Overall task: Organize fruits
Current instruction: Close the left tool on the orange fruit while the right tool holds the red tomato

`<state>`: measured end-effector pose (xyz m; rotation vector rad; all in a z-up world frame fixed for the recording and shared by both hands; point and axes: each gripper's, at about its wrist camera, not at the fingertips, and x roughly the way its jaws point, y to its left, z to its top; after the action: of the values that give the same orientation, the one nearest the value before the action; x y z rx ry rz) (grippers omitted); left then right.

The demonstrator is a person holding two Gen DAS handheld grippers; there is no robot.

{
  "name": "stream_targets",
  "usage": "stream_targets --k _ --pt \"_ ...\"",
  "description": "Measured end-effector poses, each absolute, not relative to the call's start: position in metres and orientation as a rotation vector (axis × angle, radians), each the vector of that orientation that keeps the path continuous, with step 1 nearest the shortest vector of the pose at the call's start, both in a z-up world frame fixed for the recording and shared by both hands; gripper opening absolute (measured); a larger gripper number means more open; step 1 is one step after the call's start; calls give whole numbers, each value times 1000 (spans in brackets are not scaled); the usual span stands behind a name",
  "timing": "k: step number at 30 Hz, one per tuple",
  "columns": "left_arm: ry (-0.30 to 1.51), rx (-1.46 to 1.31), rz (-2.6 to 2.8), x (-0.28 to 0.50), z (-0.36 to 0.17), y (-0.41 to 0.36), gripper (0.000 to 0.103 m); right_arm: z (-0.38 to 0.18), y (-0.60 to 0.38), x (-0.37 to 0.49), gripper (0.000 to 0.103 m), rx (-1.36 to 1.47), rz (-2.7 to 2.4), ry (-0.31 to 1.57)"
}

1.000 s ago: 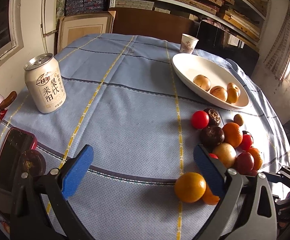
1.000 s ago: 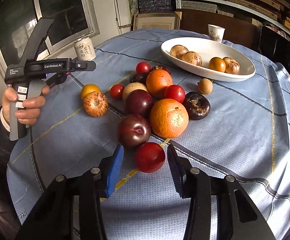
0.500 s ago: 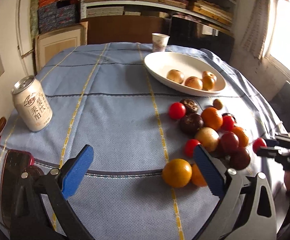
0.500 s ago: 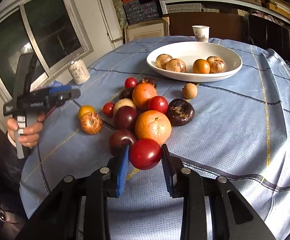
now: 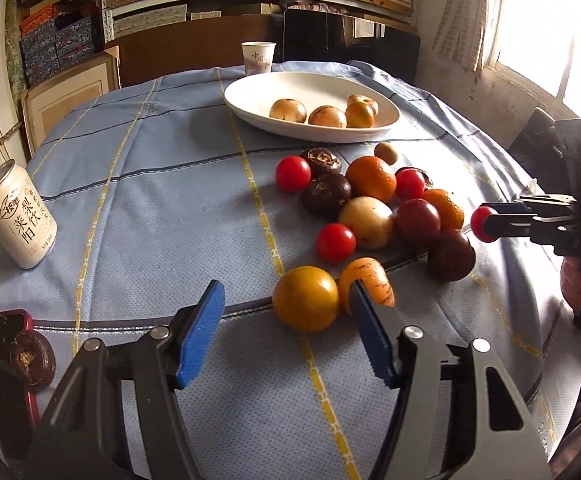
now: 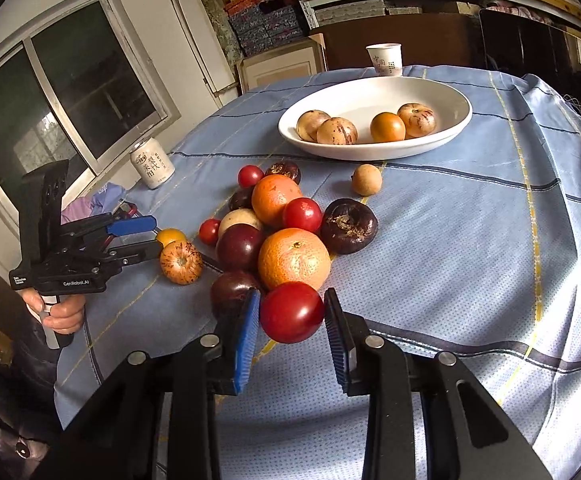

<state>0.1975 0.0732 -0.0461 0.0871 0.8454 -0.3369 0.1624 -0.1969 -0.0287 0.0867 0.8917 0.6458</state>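
My right gripper [image 6: 291,322] is shut on a red tomato [image 6: 291,312] and holds it above the blue cloth, in front of a pile of loose fruit [image 6: 286,220]. The left wrist view shows that gripper [image 5: 486,224] at the right with the tomato [image 5: 480,219]. My left gripper [image 5: 286,332] is open and empty, with a yellow-orange fruit [image 5: 305,298] just ahead between its fingers and a streaked orange fruit [image 5: 366,280] by the right finger. A white oval bowl [image 6: 442,92] at the back holds several fruits; it also shows in the left wrist view [image 5: 258,96].
A drink can [image 5: 16,222] stands at the left, also seen in the right wrist view [image 6: 152,163]. A paper cup [image 5: 257,58] stands behind the bowl. A red phone [image 5: 6,364] lies at the near left edge. Shelves and boxes stand behind the table.
My right gripper closed on the red tomato and lifted it off the cloth. My left gripper moved closer to the yellow-orange fruit and stays open.
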Motion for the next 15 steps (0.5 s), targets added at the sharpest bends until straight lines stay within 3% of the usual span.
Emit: stream_targets --k 6,15 --pt "868 46 -367 200 -47 77 57 -28 -198 161 34 93 648 883" --pt "888 -16 -381 206 -49 80 55 -29 -191 158 34 37 639 884"
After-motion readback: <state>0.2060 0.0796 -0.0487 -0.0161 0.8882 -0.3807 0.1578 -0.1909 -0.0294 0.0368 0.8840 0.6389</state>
